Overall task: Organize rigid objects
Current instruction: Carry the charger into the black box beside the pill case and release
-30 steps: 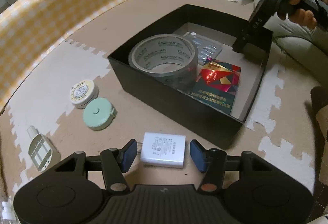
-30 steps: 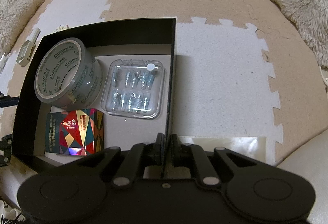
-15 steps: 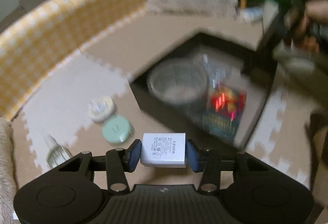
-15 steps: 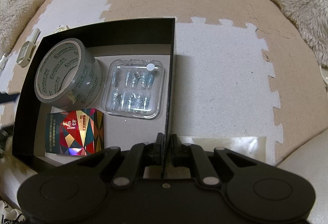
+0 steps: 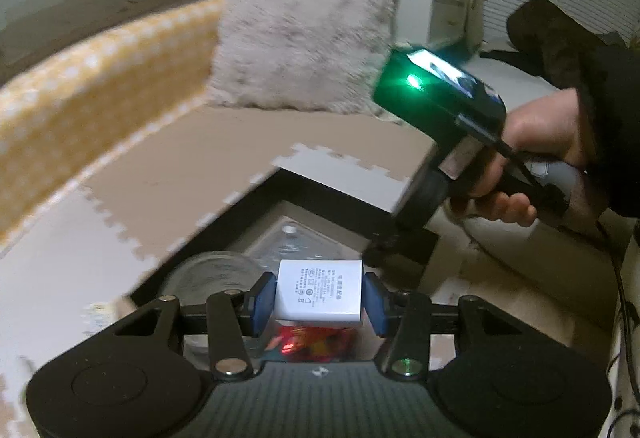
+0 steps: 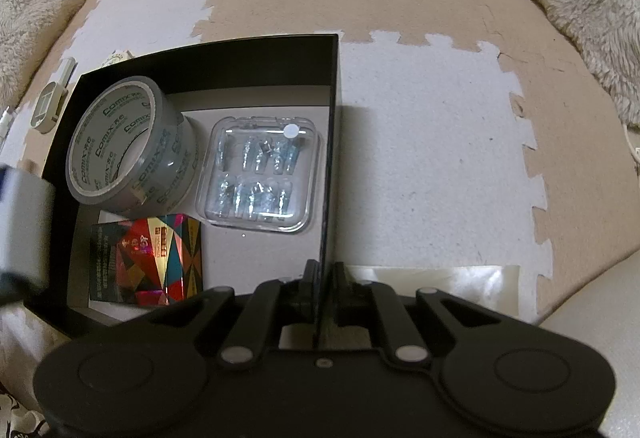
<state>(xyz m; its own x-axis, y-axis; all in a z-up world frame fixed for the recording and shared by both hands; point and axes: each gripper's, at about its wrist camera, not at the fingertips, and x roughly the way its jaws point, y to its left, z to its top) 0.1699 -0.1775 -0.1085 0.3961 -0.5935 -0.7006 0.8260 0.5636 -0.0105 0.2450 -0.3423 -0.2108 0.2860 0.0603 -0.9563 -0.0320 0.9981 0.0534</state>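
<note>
Held aloft above the black box: white charger, pinched by its sides between the blue pads of the left gripper. Clamped tight on the box's thin right wall: right gripper, steadying it. Already inside: tape roll, clear case, colourful pack (little bare floor left). Risks, by judgement: smooth plastic slipping from a narrow side grip; a drop onto the tape roll; a knocked wall jerking the box.
</note>
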